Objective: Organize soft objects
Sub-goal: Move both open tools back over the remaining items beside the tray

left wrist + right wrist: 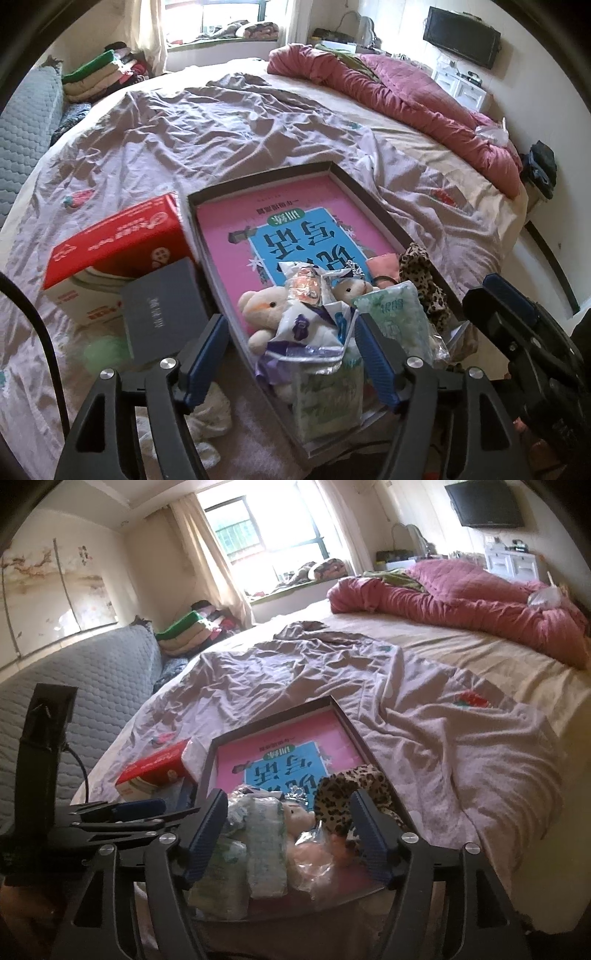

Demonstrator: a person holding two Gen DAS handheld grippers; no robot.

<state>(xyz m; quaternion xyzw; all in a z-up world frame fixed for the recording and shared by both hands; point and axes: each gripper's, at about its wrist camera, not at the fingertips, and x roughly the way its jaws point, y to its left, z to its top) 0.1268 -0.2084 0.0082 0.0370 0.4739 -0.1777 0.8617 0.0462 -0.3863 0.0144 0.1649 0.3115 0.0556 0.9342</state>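
Mostly done, I judge: the plush toys (264, 314), tissue packs (391, 314) and leopard cloth (347, 786) lie heaped in the tray (373, 199). My left claw (291, 354) and right claw (290, 830) hang spread, empty. White cloth (207, 417) beside the tray remains.

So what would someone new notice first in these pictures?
The shallow tray on the bed, with a big pink book flat inside it. At its near end sits a heap of soft things: plush bears, tissue packs, a leopard-print cloth. Far back, a pink quilt is bunched up.
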